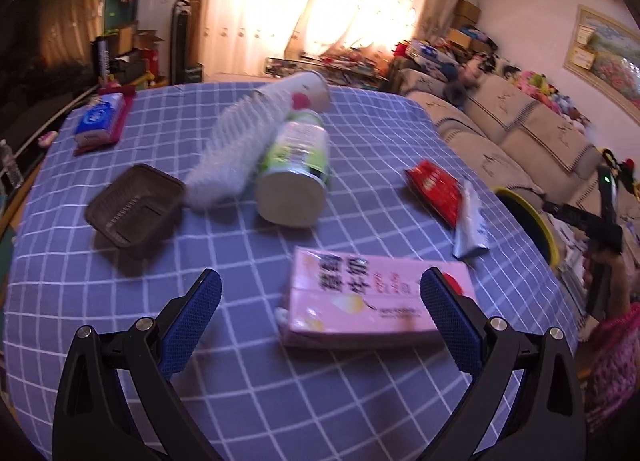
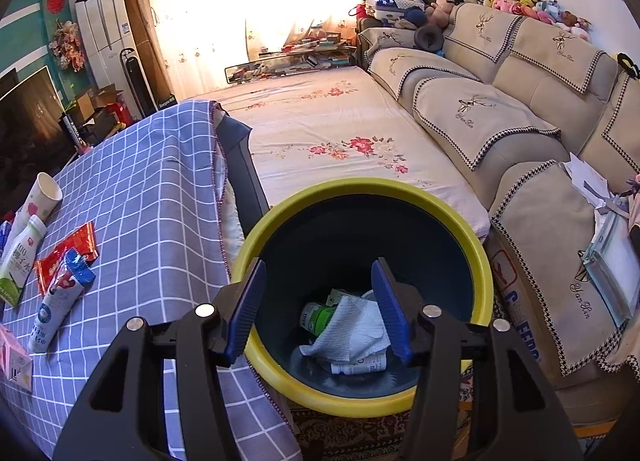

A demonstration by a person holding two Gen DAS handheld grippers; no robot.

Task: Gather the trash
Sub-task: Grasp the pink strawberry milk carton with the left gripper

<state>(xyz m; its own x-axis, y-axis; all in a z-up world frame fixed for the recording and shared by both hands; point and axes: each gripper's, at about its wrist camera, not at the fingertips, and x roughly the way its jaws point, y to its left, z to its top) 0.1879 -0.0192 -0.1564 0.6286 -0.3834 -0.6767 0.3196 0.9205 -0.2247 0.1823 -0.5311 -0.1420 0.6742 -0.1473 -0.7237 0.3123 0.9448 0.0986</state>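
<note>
My left gripper point(image 1: 320, 289) is open and empty above the checked table, with a pink milk carton point(image 1: 372, 301) lying flat between and just beyond its fingers. Beyond it lie a green-labelled bottle point(image 1: 296, 169), a paper cup point(image 1: 304, 89), a crumpled white tissue point(image 1: 236, 149), a red wrapper point(image 1: 434, 185) and a white tube point(image 1: 472, 221). My right gripper point(image 2: 318, 309) is open and empty over a yellow-rimmed bin point(image 2: 484, 273) that holds a white tissue point(image 2: 356, 329) and bottles. The red wrapper point(image 2: 64, 257) and tube point(image 2: 56, 301) also show in the right wrist view.
A brown plastic basket point(image 1: 132, 205) sits at the table's left. A blue wipes pack point(image 1: 100, 117) lies at the far left corner. The bin's rim point(image 1: 532, 213) shows past the table's right edge. A beige sofa point(image 2: 520, 109) and a floral-sheeted bed point(image 2: 320, 121) stand behind the bin.
</note>
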